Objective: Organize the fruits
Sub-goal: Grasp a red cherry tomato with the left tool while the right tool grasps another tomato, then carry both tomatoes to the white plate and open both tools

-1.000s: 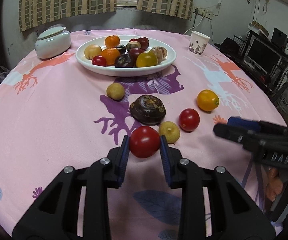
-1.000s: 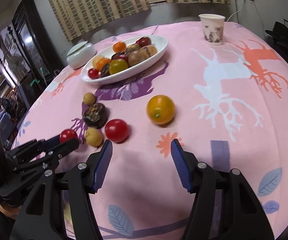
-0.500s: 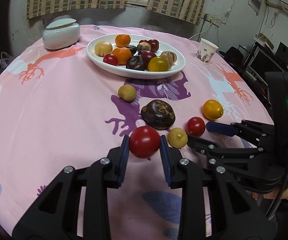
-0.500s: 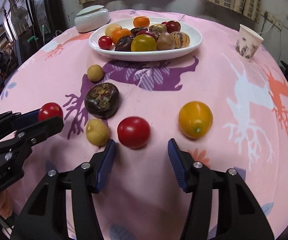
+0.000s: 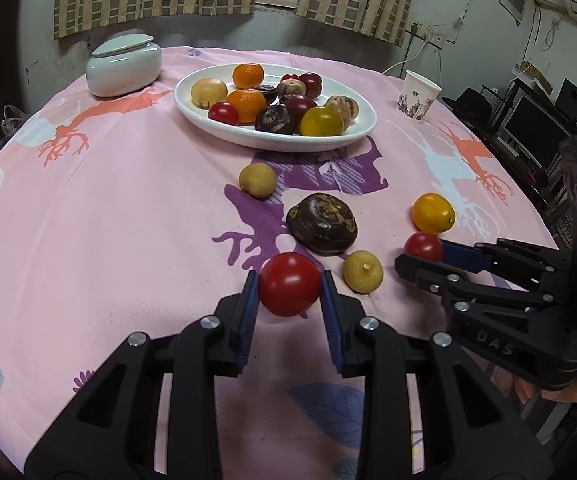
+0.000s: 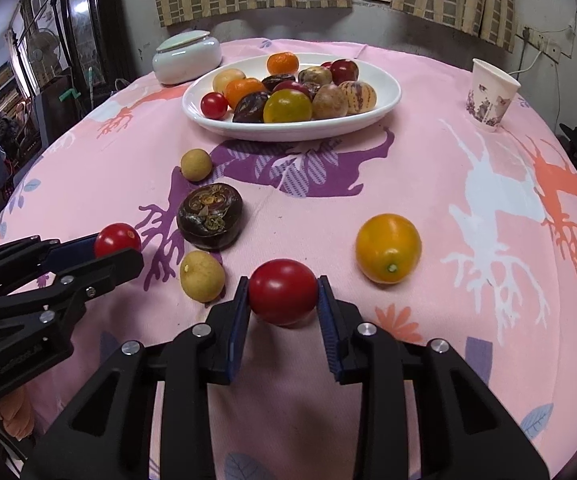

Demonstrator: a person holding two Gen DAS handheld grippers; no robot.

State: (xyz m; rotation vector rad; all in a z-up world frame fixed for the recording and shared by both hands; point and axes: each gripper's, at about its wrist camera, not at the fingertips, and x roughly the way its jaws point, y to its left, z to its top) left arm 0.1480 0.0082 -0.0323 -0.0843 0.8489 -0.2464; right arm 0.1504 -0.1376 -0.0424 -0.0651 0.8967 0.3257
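Note:
My left gripper (image 5: 288,294) is shut on a red tomato (image 5: 289,283) and holds it just above the pink cloth; it also shows in the right wrist view (image 6: 117,249). My right gripper (image 6: 282,300) is shut on a second red tomato (image 6: 283,291) that rests on the cloth; this tomato also shows in the left wrist view (image 5: 422,247). A white oval plate (image 6: 384,106) at the back holds several fruits. Loose on the cloth lie a yellow-orange tomato (image 6: 387,248), a dark brown fruit (image 6: 209,216) and two small tan fruits (image 6: 202,276) (image 6: 196,164).
A pale lidded jar (image 5: 124,65) stands at the back left of the plate. A paper cup (image 6: 491,95) stands at the back right. The round table's edge (image 5: 544,224) drops off to the right, with furniture and monitors beyond.
My right gripper moved forward to the second red tomato and closed on it. My left gripper still holds its tomato, shifted slightly.

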